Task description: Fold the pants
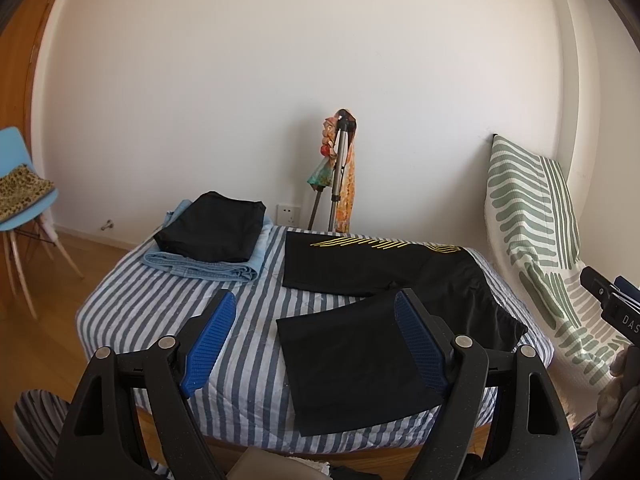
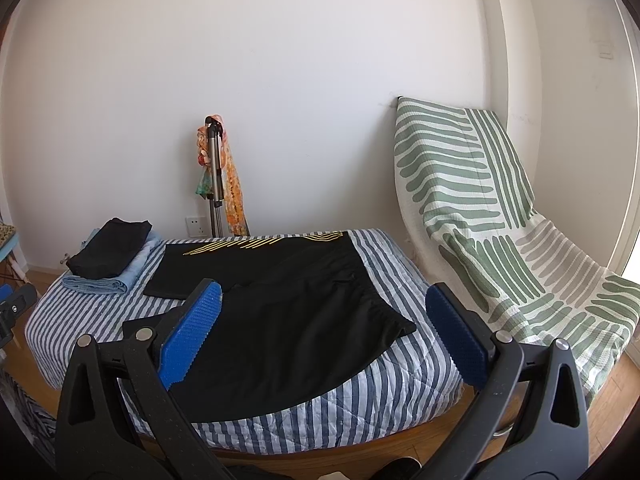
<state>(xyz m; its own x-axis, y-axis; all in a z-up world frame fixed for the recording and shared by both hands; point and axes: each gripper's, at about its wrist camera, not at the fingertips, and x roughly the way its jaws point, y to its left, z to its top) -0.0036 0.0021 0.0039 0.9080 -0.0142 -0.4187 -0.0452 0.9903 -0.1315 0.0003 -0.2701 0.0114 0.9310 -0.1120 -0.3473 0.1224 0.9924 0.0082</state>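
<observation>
The near hem of the black pants hides behind the right gripper's left finger. In the left wrist view the right finger covers part of the near leg. The folded jeans lie mostly under a folded black garment — its kind is unclear. The blue chair is cut by the frame edge — so is the other gripper.

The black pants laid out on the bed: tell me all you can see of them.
The black pants lie unfolded and flat on the striped bed cover, legs spread apart toward the left, gathered waistband toward the right. The fabric looks smooth and thin, and yellow lines run along the far leg. Neither gripper touches them; both hover open above.
</observation>
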